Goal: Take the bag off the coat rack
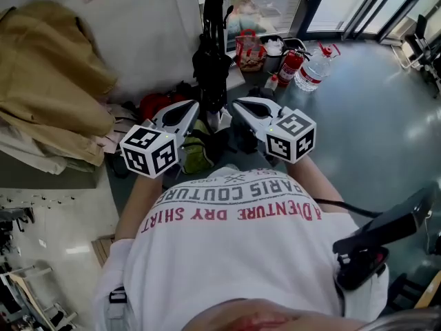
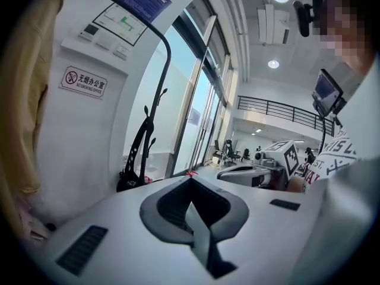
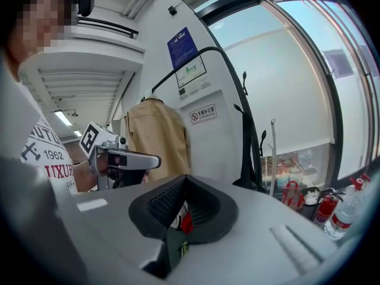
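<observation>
The black coat rack stands against the white wall ahead of me, with a black bag hanging on it. The rack also shows in the left gripper view and the right gripper view. Both grippers are held close to my chest and point toward the rack, short of it. My left gripper is shut with nothing between its jaws. My right gripper is likewise shut and holds nothing. Neither one touches the bag.
A beige coat hangs at the left, next to the wall. By the window stand a red basket, a fire extinguisher and a water bottle. Clutter, partly red, lies at the rack's foot.
</observation>
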